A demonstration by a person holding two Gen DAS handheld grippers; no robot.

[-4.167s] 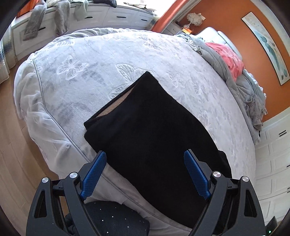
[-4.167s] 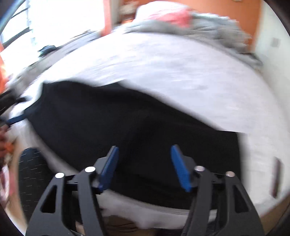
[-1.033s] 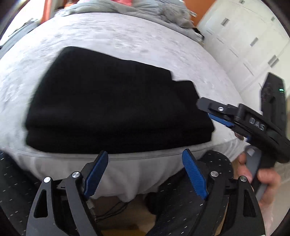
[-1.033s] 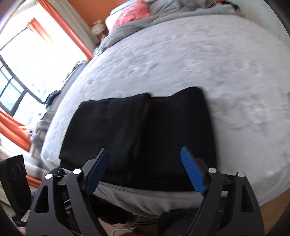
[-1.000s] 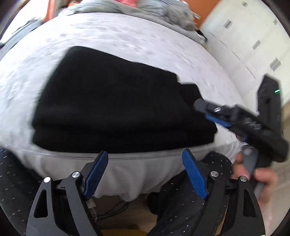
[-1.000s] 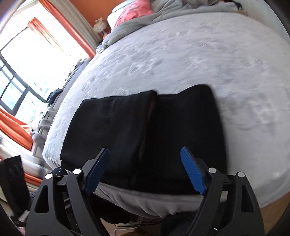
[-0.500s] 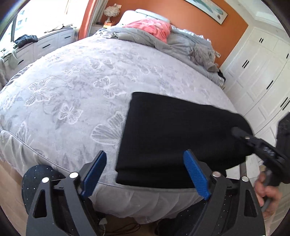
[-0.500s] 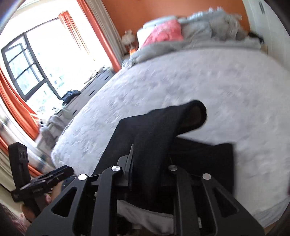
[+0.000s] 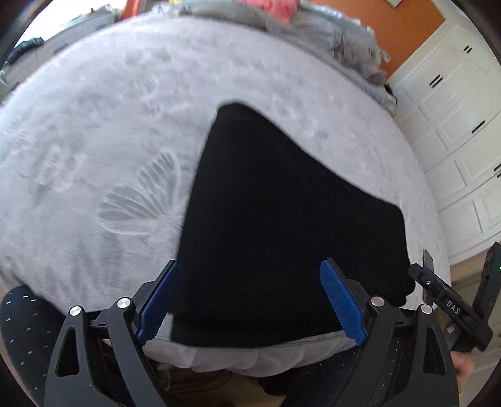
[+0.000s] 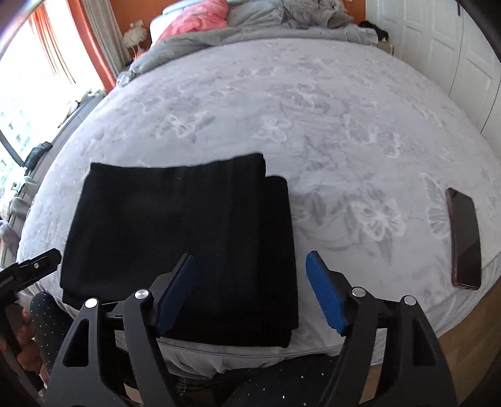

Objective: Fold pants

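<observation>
The black pants (image 9: 281, 225) lie folded into a flat stack near the front edge of the grey butterfly-print bed (image 9: 94, 141). In the right wrist view the pants (image 10: 188, 238) show an upper layer lying over a slightly wider lower layer. My left gripper (image 9: 250, 297) is open and empty, held over the stack's near edge. My right gripper (image 10: 250, 291) is open and empty, just above the stack's near right part. The right gripper's tip also shows in the left wrist view (image 9: 438, 294), beside the stack's right corner.
A dark phone (image 10: 465, 238) lies on the bed's right front corner. Grey and pink bedding (image 10: 219, 18) is piled at the headboard. White wardrobe doors (image 9: 463, 119) stand to the right. A window with orange curtains (image 10: 62, 62) is to the left.
Half a second ago my right gripper was shut on a lifted fold of the pants. It has let go and opened, and the fold now lies flat on the stack. The left gripper moved closer.
</observation>
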